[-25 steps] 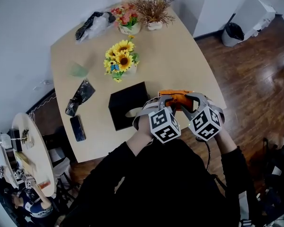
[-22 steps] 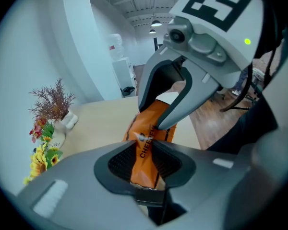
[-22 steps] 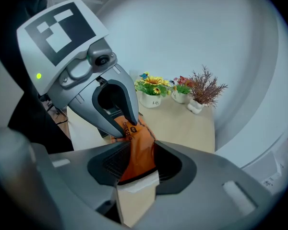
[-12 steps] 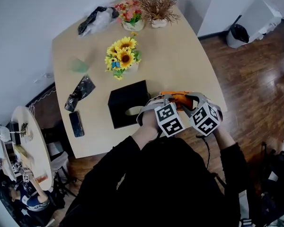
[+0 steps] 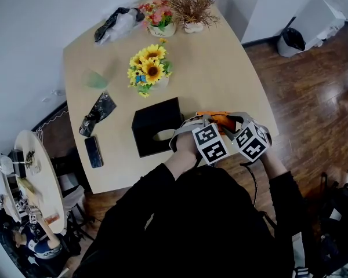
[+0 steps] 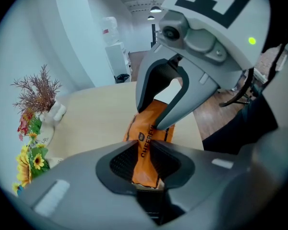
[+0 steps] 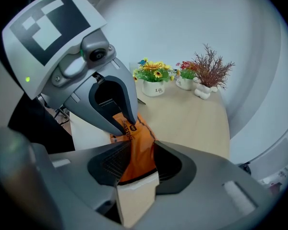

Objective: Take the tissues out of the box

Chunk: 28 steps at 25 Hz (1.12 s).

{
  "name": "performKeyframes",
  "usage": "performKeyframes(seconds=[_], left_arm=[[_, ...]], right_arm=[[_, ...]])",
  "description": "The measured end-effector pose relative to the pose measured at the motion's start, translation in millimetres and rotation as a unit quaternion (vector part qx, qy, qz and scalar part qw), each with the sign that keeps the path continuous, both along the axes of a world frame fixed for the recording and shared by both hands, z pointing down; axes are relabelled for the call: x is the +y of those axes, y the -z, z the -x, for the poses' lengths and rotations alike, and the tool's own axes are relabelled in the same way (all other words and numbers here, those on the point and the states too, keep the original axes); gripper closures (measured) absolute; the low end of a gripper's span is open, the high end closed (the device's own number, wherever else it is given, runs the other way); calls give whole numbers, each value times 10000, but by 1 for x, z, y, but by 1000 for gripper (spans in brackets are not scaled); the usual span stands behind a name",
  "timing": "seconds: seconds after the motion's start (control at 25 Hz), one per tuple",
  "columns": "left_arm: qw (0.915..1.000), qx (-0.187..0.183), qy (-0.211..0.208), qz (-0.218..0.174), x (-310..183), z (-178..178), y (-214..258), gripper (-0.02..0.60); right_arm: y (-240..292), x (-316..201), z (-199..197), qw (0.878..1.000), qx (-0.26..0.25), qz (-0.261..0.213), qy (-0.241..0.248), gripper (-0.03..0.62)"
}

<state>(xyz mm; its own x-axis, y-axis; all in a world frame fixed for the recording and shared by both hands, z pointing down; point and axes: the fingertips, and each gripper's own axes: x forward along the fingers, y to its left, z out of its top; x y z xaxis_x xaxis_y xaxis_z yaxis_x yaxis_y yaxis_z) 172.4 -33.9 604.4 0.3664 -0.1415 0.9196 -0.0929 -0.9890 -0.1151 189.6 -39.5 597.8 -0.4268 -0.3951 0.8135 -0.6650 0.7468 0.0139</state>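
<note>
Above the table's near edge, both grippers hold one orange tissue packet (image 5: 218, 119) from opposite ends. My left gripper (image 5: 200, 122) is shut on it; in the left gripper view the printed orange wrapper (image 6: 148, 143) is pinched between the pads. My right gripper (image 5: 234, 122) is shut on the other end, where the orange wrapper (image 7: 137, 145) ends in a pale flap (image 7: 134, 198). The black tissue box (image 5: 156, 126) stands on the table just left of the grippers, with its oval slot facing up.
A sunflower pot (image 5: 146, 71) stands behind the box. A phone (image 5: 93, 152) and a dark wrapper (image 5: 98, 116) lie to the left. A plastic bag (image 5: 116, 25), a flower pot (image 5: 159, 19) and a dried plant (image 5: 191, 7) line the far edge. A bin (image 5: 291, 42) stands on the wood floor.
Both grippers and the orange packet have drifted slightly to the right, a little away from the black box. The things on the table have not moved.
</note>
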Motion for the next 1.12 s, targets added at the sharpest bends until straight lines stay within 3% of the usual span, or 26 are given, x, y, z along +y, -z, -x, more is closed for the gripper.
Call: performKeyframes(seconds=[0.32,0.56,0.68,0.8,1.0,1.12], left_arm=[[10000,-3,37,74,-3,-4,-6,525],[9977,581,321,-108,-8,-2,0,509],[9925,920,717,-373,-13,15,21,508],[9851,1271,1106,-343,-13,35,46,503],[9833,1307,1256,-158,5,73,65,503],[9795,1399,1445,-117,13,95,71,503]], right_arm=[[-10,-3,-4,9998,-52,171,-63,441],[-16,-6,-9,9994,-92,314,-103,425],[-15,-6,-10,9991,-161,363,-170,414],[-15,-7,-13,9986,-322,365,-228,389],[-12,-9,-19,9973,-464,440,-365,352],[5,-18,-25,9975,-406,103,-566,352]])
